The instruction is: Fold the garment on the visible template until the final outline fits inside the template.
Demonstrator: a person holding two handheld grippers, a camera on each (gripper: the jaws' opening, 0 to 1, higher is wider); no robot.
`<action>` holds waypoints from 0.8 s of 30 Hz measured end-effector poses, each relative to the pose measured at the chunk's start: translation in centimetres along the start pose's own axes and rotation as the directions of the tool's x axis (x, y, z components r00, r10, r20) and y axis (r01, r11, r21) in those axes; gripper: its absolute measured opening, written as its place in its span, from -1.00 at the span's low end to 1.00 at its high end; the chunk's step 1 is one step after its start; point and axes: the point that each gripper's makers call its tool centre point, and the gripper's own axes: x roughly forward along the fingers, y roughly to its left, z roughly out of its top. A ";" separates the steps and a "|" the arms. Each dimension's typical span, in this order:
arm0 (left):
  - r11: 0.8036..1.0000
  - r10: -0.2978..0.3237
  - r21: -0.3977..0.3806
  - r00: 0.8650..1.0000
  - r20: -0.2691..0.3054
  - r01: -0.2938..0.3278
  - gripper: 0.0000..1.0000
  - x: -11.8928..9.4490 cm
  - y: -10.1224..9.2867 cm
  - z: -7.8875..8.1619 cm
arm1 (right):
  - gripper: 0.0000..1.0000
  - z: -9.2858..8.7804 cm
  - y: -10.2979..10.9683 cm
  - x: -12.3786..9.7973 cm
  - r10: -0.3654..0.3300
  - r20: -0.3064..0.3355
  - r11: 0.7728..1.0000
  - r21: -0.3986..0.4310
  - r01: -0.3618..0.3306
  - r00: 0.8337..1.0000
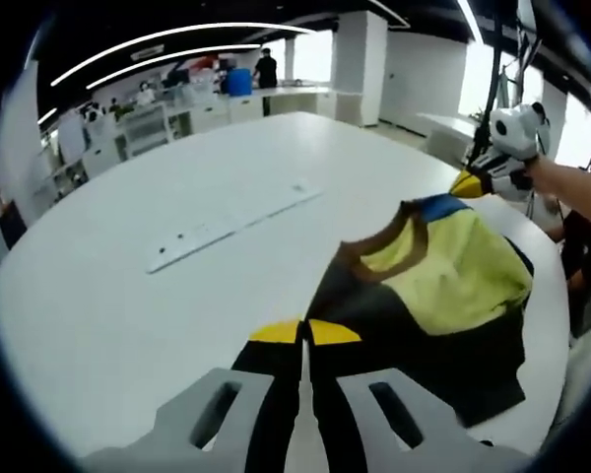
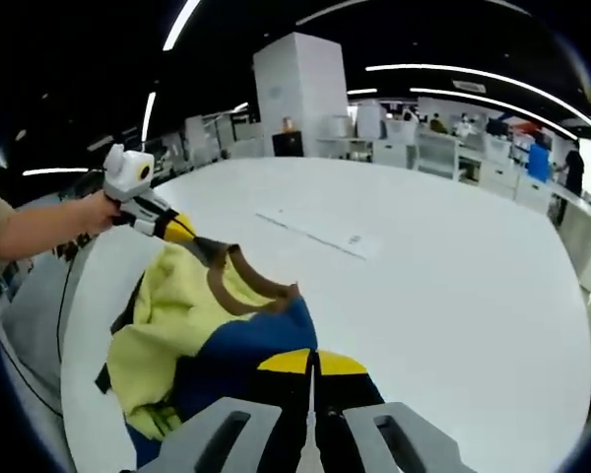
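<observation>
Two grippers held one garment between them, lifted off a white table (image 1: 108,296). Left gripper view first: the left gripper (image 1: 304,333) had its yellow-tipped jaws pressed together on a dark edge of the garment (image 1: 443,286), which ran from the jaws away to the right and forward. Left of the jaws lay bare tabletop with a long pale strip (image 1: 231,225), possibly the template's edge or a ruler; too flat and faint to say. Ahead and right of the jaws the brown collar (image 1: 384,251) stood open over yellow-green lining, and beyond it the right gripper (image 1: 470,185) pinched the far edge, a hand (image 1: 532,175) behind it.

Right gripper view: far left of the jaws the left gripper (image 2: 182,232) nipped the cloth, a hand (image 2: 97,212) on it. Between there and the near jaws the garment (image 2: 192,325) sagged, yellow lining bunched, blue panel nearer. The right gripper (image 2: 312,363) was closed on the blue-and-dark edge. Right of the jaws: open table, the pale strip (image 2: 310,236) ahead.

Step judged: carrying and spreading, before any fold. No fold line was set and the cloth was crumpled. Next move would call for drawing both grips apart to take out the sag, then lowering the garment flat and square onto the template.
</observation>
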 end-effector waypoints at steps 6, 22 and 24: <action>1.000 0.004 -0.009 1.000 -0.022 -0.005 -1.00 0.9 0.3 -0.7 | -1.00 -0.6 -0.2 0.9 -0.001 -0.021 1.000 0.006 0.002 1.000; 1.000 0.012 -0.024 0.993 -0.115 -0.015 -1.00 2.5 0.5 -3.3 | -1.00 -2.8 -0.7 2.5 -0.023 -0.106 0.999 0.020 0.026 0.994; 1.000 0.015 -0.019 0.992 -0.128 -0.017 -1.00 2.6 0.4 -3.6 | -1.00 -3.0 -0.7 2.5 -0.026 -0.114 0.999 0.017 0.028 0.993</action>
